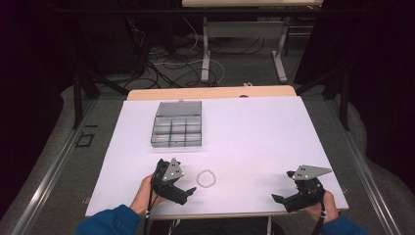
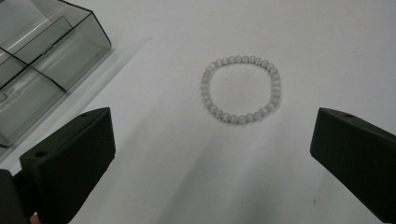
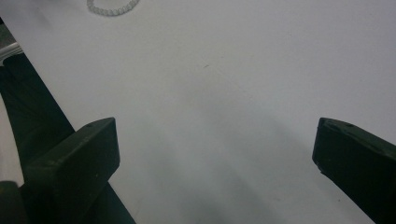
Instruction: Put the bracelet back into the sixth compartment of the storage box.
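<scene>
A small bracelet of pale, translucent round beads (image 1: 206, 178) lies flat in an open loop on the white tabletop (image 1: 254, 132), near its front edge. The left hand-held gripper (image 1: 190, 192) sits just beside it, released, with its jaws spread wide; in the left gripper view the bracelet (image 2: 240, 89) lies ahead of the two black jaws, between their lines but not yet between the pads. The right hand-held gripper (image 1: 276, 198) rests well apart toward the front right corner, also released and holding nothing.

The step in hand looks like picking up the bracelet with the left hand-held gripper, probably for the clear grey plastic compartment box (image 1: 176, 125) standing open farther back.

To do it well, the left hand-held gripper should move forward and come down until its tips touch the tabletop. It should close across one side of the loop rather than straddle the whole ring, since the beads are likely to roll or slide on the smooth surface. A slow closing, with the jaws held level, should pinch the strand cleanly before lifting.
</scene>
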A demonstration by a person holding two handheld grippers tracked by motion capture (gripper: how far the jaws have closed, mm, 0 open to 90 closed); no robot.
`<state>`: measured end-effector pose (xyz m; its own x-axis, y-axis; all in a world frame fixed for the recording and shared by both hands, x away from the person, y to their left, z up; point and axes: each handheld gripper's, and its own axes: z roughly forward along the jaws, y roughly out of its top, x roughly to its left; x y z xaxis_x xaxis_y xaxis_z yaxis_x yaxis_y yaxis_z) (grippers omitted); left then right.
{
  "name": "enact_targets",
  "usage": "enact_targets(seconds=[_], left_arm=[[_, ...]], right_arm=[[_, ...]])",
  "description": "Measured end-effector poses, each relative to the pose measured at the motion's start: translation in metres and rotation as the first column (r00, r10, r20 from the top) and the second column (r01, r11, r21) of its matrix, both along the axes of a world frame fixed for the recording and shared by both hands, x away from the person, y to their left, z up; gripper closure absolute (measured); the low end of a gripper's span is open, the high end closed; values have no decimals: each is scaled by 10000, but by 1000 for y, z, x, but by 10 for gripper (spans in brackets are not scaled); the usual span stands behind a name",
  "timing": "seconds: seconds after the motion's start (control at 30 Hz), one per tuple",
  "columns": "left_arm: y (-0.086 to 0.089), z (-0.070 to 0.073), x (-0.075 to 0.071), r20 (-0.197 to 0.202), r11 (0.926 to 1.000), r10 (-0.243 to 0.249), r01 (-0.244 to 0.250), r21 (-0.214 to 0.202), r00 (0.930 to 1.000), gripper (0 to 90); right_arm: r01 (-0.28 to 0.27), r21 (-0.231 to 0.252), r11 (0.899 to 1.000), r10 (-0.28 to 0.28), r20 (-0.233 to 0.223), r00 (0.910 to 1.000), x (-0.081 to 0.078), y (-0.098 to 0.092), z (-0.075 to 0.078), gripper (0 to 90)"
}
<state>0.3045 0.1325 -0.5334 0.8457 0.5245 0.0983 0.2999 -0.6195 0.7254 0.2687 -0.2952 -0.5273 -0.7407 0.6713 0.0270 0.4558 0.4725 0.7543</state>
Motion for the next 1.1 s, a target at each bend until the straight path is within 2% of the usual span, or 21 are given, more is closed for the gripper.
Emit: enact_targets(seconds=[0.33, 0.8, 0.9, 1.1], left_arm=[[-7, -6, 3, -167, 10000, 22, -21, 97, 9999, 1], [-23, -14, 7, -447, 9990, -271, 286, 342, 9986, 24], [-28, -17, 9, -462, 9981, -314, 338, 516, 9984, 62], [-36, -19, 10, -565, 9970, -538, 569, 530, 9970, 163]], right_arm=[[-3, -50, 10000, 3, -46, 10000, 0, 0, 0, 3], [26, -60, 10000, -27, -51, 10000, 0, 1, 0, 3], [10, -68, 10000, -11, -51, 10000, 0, 1, 0, 3], [-7, -64, 10000, 6, -54, 10000, 0, 1, 0, 3]])
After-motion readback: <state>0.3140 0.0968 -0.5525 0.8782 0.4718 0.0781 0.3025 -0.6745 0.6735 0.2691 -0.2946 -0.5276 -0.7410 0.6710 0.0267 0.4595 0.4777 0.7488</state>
